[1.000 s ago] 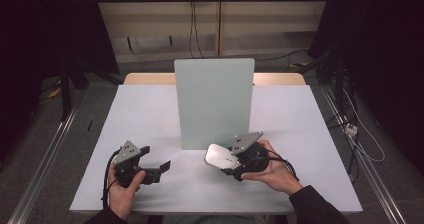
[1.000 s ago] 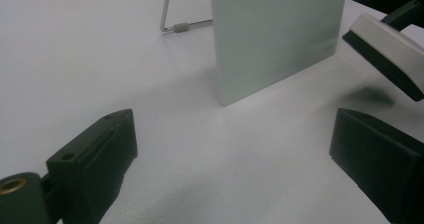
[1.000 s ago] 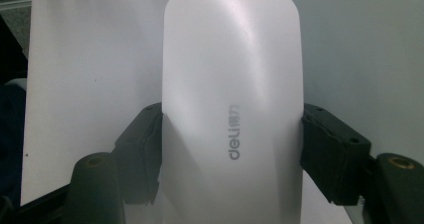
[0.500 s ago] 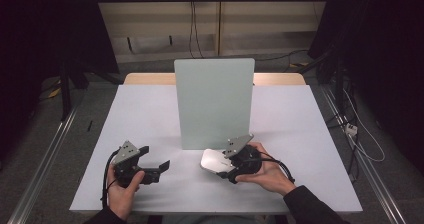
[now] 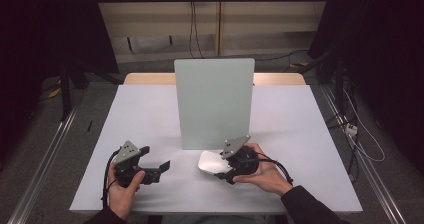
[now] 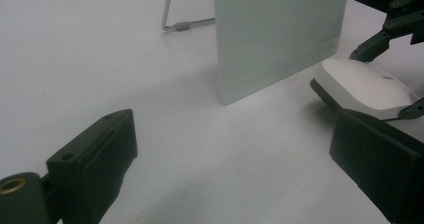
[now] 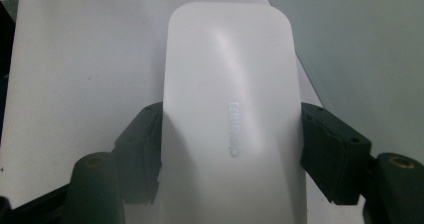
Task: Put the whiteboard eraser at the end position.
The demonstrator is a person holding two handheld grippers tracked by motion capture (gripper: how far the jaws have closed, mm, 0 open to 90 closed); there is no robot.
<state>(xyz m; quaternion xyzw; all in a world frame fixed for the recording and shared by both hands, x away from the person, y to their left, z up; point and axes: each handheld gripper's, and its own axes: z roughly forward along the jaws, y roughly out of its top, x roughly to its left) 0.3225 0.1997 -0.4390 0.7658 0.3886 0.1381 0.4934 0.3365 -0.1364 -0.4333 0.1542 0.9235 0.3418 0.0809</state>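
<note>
From above, the right gripper (image 5: 220,165) is clamped on a white mouse (image 5: 212,162), just before the upright panel (image 5: 214,103). Beside its own empty, parted jaws, the left gripper (image 6: 240,159) sees the mouse maybe just resting on the surface (image 6: 100,59). Up close, the mouse (image 7: 232,114) sits squarely between the pads; keep this even grip and lift slowly.

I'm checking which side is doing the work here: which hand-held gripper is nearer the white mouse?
Right. The right hand-held gripper is shut on the white mouse, one jaw against each side. The left hand-held gripper rests open on the table, apart from it.
</note>
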